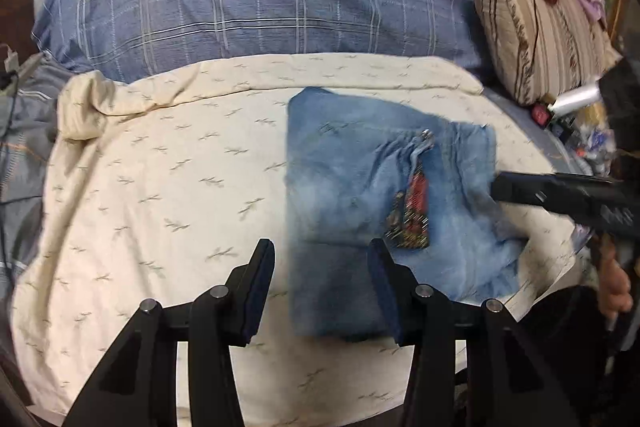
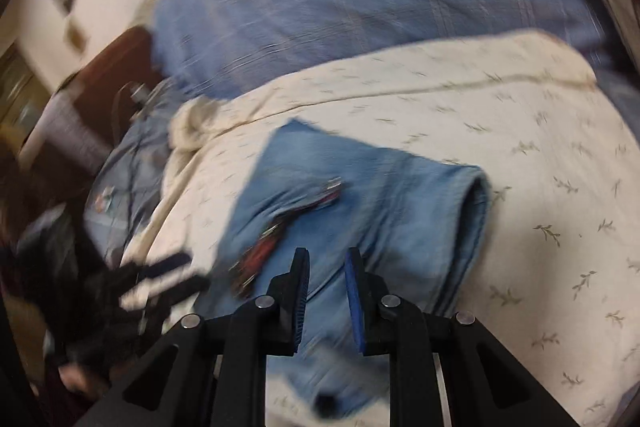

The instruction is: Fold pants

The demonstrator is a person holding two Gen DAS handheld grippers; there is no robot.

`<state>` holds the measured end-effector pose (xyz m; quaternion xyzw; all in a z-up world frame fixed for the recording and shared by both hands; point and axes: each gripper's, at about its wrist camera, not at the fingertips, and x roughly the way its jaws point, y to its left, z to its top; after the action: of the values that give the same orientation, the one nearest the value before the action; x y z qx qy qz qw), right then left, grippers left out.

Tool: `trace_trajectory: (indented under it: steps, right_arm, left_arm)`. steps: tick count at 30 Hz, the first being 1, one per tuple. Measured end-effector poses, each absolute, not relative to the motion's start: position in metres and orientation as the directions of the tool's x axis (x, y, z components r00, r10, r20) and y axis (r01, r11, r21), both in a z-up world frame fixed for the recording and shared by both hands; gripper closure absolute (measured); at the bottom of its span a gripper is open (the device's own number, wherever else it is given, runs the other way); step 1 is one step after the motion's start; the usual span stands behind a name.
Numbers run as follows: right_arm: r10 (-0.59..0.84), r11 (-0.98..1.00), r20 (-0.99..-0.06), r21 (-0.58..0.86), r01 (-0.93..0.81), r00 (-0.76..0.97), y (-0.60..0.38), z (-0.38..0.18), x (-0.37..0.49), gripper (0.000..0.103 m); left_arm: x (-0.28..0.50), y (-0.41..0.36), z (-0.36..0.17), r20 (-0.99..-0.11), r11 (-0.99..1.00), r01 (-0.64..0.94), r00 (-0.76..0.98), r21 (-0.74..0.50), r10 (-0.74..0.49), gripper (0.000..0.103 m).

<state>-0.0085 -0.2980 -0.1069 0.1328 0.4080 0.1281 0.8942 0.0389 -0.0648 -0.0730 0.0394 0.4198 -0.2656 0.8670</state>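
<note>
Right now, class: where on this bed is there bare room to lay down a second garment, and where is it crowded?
Free: the cream sheet left of the folded jeans, bordered behind by the blue plaid quilt. In the right wrist view, more bare sheet lies right of the jeans. Crowded: the striped cushion and the clutter beside it at the right edge, and the cables at the far left.

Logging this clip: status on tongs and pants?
Left tongs open, empty. Right tongs narrow gap, nothing gripped. Jeans folded on cream bedspread. Nothing in the way.
</note>
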Motion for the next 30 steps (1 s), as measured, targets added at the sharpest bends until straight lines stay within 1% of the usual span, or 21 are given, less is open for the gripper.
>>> trace_trajectory:
  steps: [2,3,4,6,8,10,12,15,19,22,25,30]
  right_arm:
    - [0.335,0.94,-0.718,0.301,-0.163,0.61,-0.281,-0.112,-0.018,0.082]
    - [0.318,0.948,-0.744,0.268,-0.175,0.588,-0.271,-0.12,-0.021,0.082]
    - [0.295,0.956,-0.768,0.24,-0.171,0.569,-0.266,-0.129,-0.023,0.082]
    - [0.275,0.961,-0.809,0.223,-0.162,0.52,-0.257,-0.158,-0.021,0.082]
    - [0.273,0.962,-0.791,0.216,-0.168,0.548,-0.255,-0.166,-0.026,0.082]
    - [0.261,0.965,-0.798,0.196,-0.174,0.543,-0.254,-0.161,-0.027,0.082]
    - [0.271,0.962,-0.804,0.212,-0.171,0.529,-0.258,-0.152,-0.025,0.082]
    - [0.3,0.954,-0.761,0.256,-0.158,0.575,-0.268,-0.132,-0.024,0.082]
    - [0.265,0.963,-0.732,0.234,-0.133,0.627,-0.277,-0.118,-0.019,0.082]
    - [0.22,0.972,-0.726,0.218,-0.085,0.651,-0.285,-0.115,-0.012,0.082]
    - [0.219,0.97,-0.721,0.236,-0.064,0.657,-0.288,-0.114,0.001,0.082]
    - [0.187,0.971,-0.713,0.237,-0.019,0.676,-0.296,-0.119,0.018,0.082]
  left_arm:
    - [0.04,-0.064,-0.083,-0.773,0.862,0.487,0.492,-0.138,-0.402,0.054]
    - [0.041,-0.064,-0.09,-0.788,0.865,0.484,0.478,-0.132,-0.387,0.053]
    - [0.043,-0.066,-0.103,-0.814,0.867,0.479,0.445,-0.136,-0.373,0.053]
    - [0.045,-0.067,-0.116,-0.824,0.868,0.472,0.423,-0.154,-0.376,0.053]
    - [0.045,-0.065,-0.117,-0.819,0.868,0.468,0.425,-0.167,-0.387,0.053]
    - [0.046,-0.06,-0.11,-0.813,0.863,0.471,0.422,-0.183,-0.402,0.053]
    - [0.048,-0.053,-0.098,-0.794,0.865,0.463,0.443,-0.195,-0.417,0.053]
    - [0.058,-0.041,-0.081,-0.759,0.871,0.44,0.484,-0.218,-0.435,0.053]
    - [0.087,-0.043,-0.076,-0.766,0.888,0.414,0.498,-0.201,-0.406,0.053]
    - [0.108,-0.051,-0.079,-0.773,0.887,0.406,0.483,-0.218,-0.411,0.053]
    - [0.121,-0.063,-0.082,-0.769,0.877,0.412,0.467,-0.248,-0.436,0.053]
    - [0.141,-0.092,-0.086,-0.772,0.87,0.44,0.464,-0.224,-0.434,0.053]
